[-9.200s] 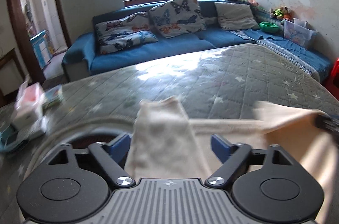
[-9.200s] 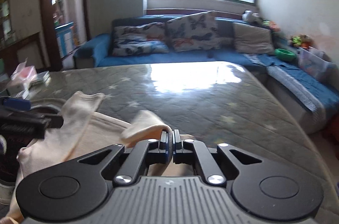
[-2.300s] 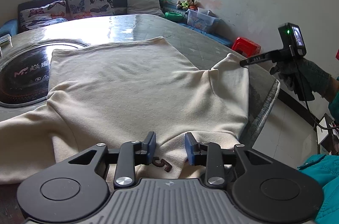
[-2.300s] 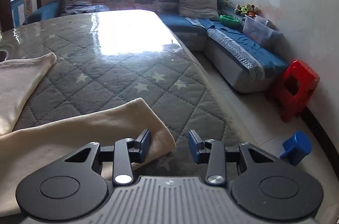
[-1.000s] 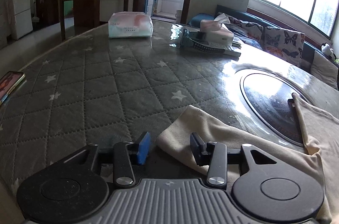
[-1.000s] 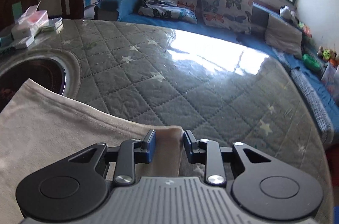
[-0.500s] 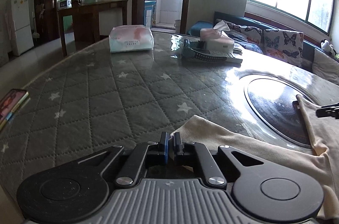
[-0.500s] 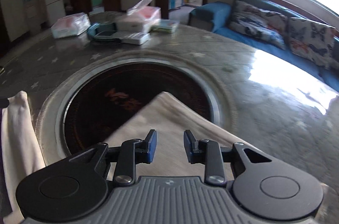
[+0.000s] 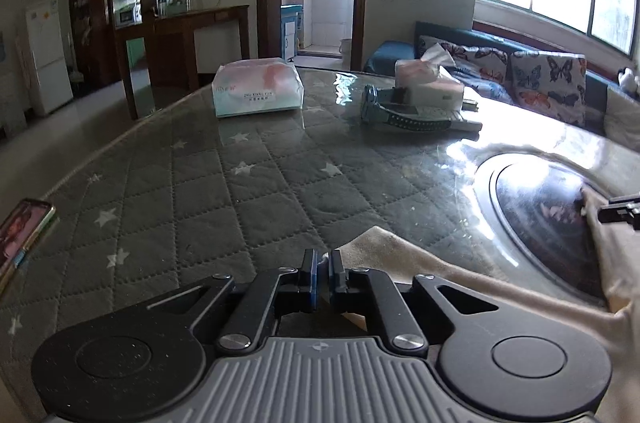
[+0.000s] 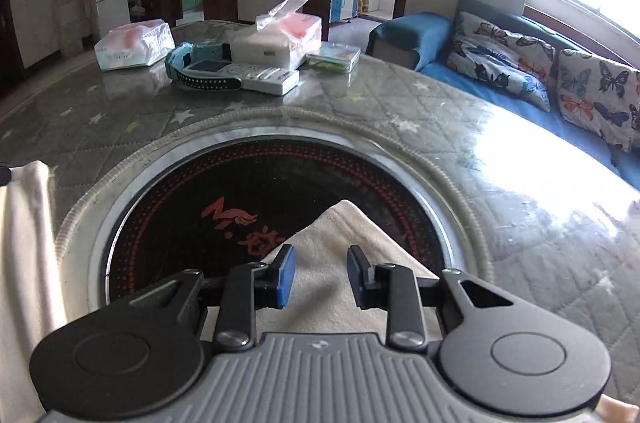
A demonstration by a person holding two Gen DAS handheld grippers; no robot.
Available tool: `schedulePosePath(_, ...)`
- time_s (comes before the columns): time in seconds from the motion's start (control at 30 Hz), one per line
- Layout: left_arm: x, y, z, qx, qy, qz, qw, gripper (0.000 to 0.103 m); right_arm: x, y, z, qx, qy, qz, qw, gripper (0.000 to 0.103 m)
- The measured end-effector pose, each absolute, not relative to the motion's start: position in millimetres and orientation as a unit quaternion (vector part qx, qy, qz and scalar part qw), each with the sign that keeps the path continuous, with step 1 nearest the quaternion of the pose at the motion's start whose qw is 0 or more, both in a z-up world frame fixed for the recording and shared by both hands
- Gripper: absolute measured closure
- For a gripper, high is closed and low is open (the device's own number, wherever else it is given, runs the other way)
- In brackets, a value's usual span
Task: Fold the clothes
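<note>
A cream garment (image 10: 332, 263) lies on the grey quilted table (image 9: 200, 191). One of its corners rests on the round black hob plate (image 10: 248, 207). My right gripper (image 10: 320, 277) hangs open just over that corner, with the cloth under and between its blue pads and neither pad pressing on it. The garment's sleeve end (image 9: 384, 247) lies at my left gripper (image 9: 324, 279). Its jaws are nearly together and easing open, with the cuff's edge pinched in the narrow slit. The right gripper's tip (image 9: 620, 213) shows at the far right of the left wrist view.
A wrapped tissue pack (image 9: 256, 91), a tissue box (image 9: 428, 83) and a blue strapped device on a remote (image 9: 400, 117) sit at the table's far side. A phone (image 9: 24, 235) lies at the left edge. A blue sofa with butterfly cushions (image 10: 500, 63) stands behind.
My left jaws closed at the sleeve cuff, then parted a hair. My right gripper swung left across the table to the garment corner on the black plate, staying open.
</note>
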State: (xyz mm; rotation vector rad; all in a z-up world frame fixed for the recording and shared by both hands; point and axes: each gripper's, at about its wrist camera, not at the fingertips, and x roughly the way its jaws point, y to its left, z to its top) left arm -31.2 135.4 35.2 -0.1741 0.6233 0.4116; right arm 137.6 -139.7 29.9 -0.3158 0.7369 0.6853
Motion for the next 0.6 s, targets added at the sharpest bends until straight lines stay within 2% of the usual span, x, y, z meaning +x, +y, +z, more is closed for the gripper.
schedulePosePath(0.07, -38, 134, 40, -0.095, 0.299, 0.2, 0.928, 0.091, 124, -147, 39, -0.152, 0.35, 0.338, 0.86, 0.075)
schedulePosePath(0.2, -53, 130, 44, -0.121, 0.299, 0.195, 0.926, 0.076, 77, -162, 56, -0.176, 0.344, 0.38, 0.84, 0.075)
schedulePosePath(0.6, -69, 120, 34, -0.186, 0.311, 0.177, 0.915, 0.076, -60, -138, 42, -0.255, 0.307, 0.487, 0.777, 0.075)
